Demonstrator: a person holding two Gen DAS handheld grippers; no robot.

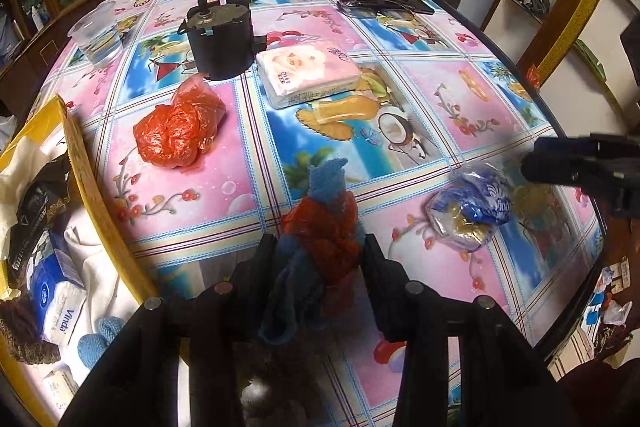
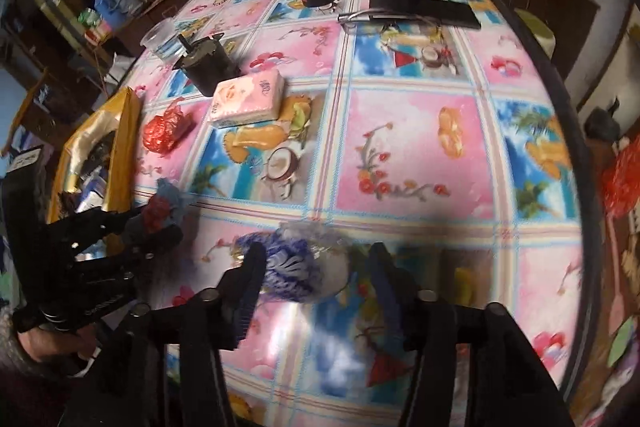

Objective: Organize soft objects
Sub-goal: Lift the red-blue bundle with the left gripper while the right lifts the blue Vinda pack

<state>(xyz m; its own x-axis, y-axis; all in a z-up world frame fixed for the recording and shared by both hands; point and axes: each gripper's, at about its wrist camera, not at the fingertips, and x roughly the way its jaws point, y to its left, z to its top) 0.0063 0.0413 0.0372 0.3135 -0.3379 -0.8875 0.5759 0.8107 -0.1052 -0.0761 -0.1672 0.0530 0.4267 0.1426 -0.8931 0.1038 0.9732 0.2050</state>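
The left gripper [image 1: 320,247] clamps a bunched red-and-blue knitted sock [image 1: 324,227] above the glossy patterned tablecloth [image 1: 440,99]. The right gripper [image 2: 316,267] stands open around a crinkly blue-and-clear plastic wrapper [image 2: 296,267], unpinched.

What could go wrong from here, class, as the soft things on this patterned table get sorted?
1. The red-and-blue cloth bundle pinched in the left gripper dangles loose blue fabric, which might snag or slip.
2. The right gripper straddles the crinkly blue-and-clear plastic bag without pressing it; closing could grab only film and let the bag slide.
3. The clear plastic cup holds liquid, so a careless sweep might spill it.
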